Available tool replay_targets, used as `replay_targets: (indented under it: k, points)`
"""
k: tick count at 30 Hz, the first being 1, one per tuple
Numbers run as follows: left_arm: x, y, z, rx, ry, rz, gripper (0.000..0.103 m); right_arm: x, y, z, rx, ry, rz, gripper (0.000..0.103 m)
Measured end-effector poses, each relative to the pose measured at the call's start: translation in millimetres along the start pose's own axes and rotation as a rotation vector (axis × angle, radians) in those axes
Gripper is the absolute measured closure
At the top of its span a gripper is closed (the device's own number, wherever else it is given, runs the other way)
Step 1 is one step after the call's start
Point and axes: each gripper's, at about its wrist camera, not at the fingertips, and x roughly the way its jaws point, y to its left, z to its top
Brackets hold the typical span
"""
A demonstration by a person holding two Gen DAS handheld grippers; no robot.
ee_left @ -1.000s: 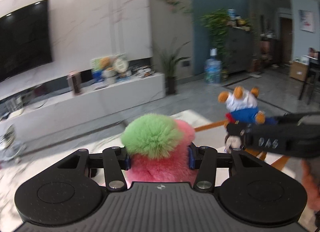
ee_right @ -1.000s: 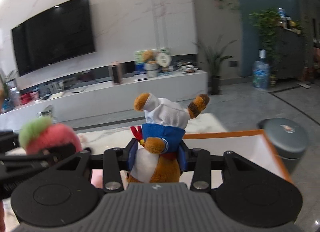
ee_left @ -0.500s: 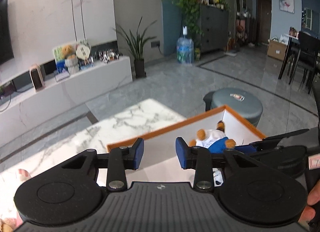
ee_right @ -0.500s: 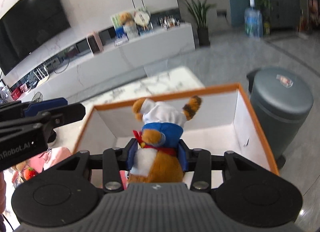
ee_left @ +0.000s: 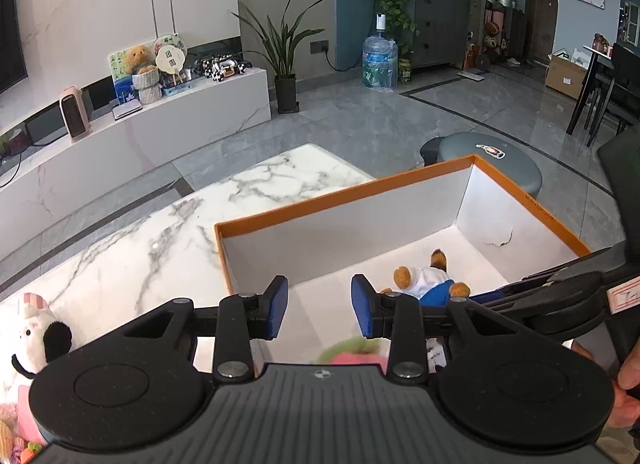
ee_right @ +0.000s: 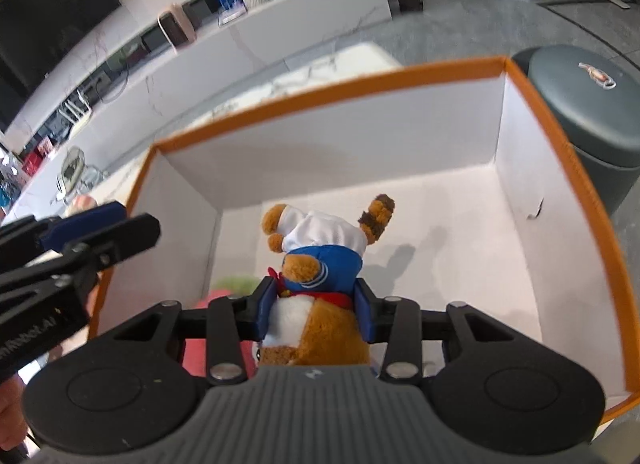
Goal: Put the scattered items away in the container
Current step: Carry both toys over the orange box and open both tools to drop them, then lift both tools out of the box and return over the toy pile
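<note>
Right wrist view: we count one orange box holding two toys. Our right gripper clamps the brown plush dog above the box floor. Our left gripper, over the box's near-left corner, stands empty and apart. The pink-green plush lies under it inside. Gripper lettering is unreadable.

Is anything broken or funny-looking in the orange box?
Yes: the box has a small tear low in its white right wall. Also, the bear toy hangs upside down in the right gripper.
</note>
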Motion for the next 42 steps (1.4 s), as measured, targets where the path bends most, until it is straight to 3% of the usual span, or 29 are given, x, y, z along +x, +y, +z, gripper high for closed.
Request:
replay_targets:
  k: [11,18,21,23,27,31,33,36,42]
  points:
    - [-2,9,-11,-0.006,0.039,-0.007,0.061,21,9,0,-0.041,0.081,-0.056,0.06]
    - [-5,11,-13,-0.007,0.05,0.0,0.056,28,11,-1,-0.015,0.078,-0.089,0.059]
    - [-7,12,-14,-0.005,0.055,-0.005,0.056,28,13,-3,-0.022,0.08,-0.103,0.056]
    - [-8,12,-15,-0.006,0.056,-0.009,0.056,27,14,-3,-0.032,0.084,-0.115,0.048]
    - [-10,13,-16,-0.012,0.057,-0.015,0.055,22,14,-1,-0.032,0.082,-0.137,0.046]
    - [-14,15,-16,-0.022,0.052,-0.02,0.055,13,11,-1,-0.021,0.079,-0.132,0.044]
    - [-16,16,-17,-0.033,0.052,-0.011,0.049,14,11,-4,-0.02,0.1,-0.129,0.044]
    - [-21,19,-20,-0.055,0.058,-0.004,0.049,25,13,-6,-0.013,0.139,-0.14,0.046]
    - [-30,23,-24,-0.066,0.068,0.024,0.049,35,23,-7,0.013,0.157,-0.074,0.049]
